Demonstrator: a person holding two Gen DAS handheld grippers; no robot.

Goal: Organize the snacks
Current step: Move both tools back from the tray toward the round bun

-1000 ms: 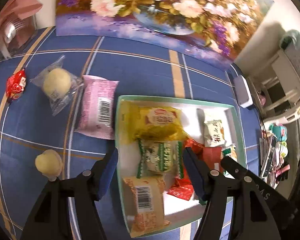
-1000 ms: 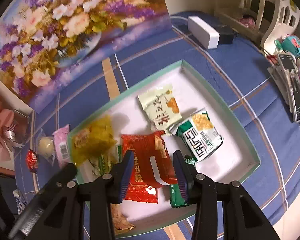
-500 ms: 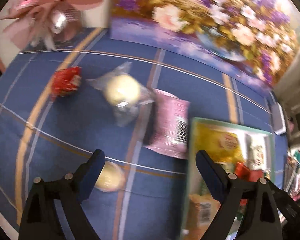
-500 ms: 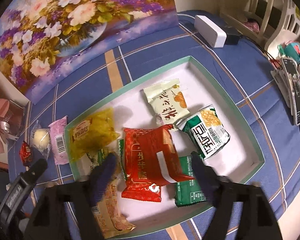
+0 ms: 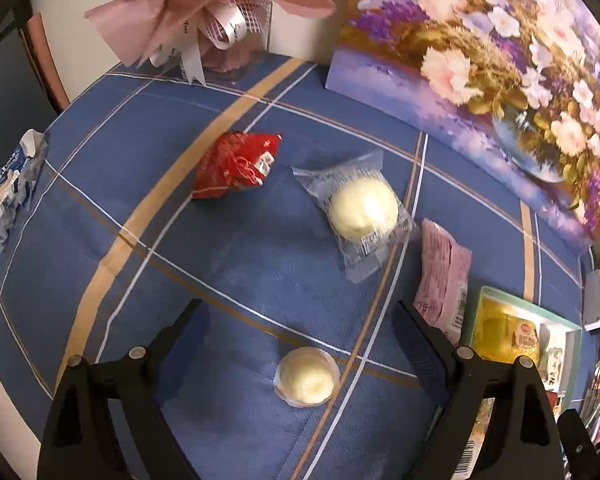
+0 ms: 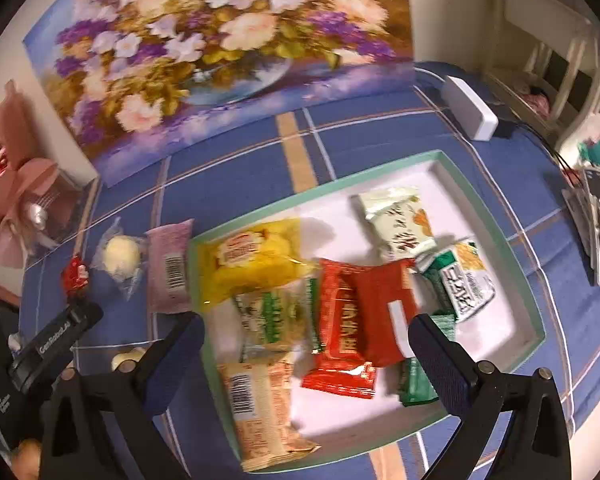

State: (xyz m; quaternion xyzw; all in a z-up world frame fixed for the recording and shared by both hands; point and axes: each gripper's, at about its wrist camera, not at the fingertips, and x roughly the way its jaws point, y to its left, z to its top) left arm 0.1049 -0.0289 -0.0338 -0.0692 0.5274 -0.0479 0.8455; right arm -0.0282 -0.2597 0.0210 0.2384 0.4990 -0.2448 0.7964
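My left gripper (image 5: 300, 316) stands open, pointing down at the blue checked cloth. A small round pale snack (image 5: 306, 376) in a clear cup lies between its fingers, untouched. Beyond it lie a wrapped pale bun (image 5: 362, 212), a red packet (image 5: 236, 164) and a pink packet (image 5: 444, 276). My right gripper (image 6: 306, 326) hangs over the green-rimmed white tray (image 6: 380, 168), its jaws opening. A red packet (image 6: 364, 312) lies loose in the tray under the gap. Around it lie yellow (image 6: 252, 256), beige (image 6: 260, 400) and green packets (image 6: 460, 280).
A flower painting (image 6: 220, 52) leans along the back of the table. A pink ribbon bouquet (image 5: 204, 12) stands at the back left. A crumpled blue-white wrapper (image 5: 12, 176) lies near the left edge. A white box (image 6: 470, 112) and clutter sit at the right.
My left gripper swung left from over the tray to the loose snacks on the cloth and opened wider. My right gripper let go of the red packet and lifted a little.
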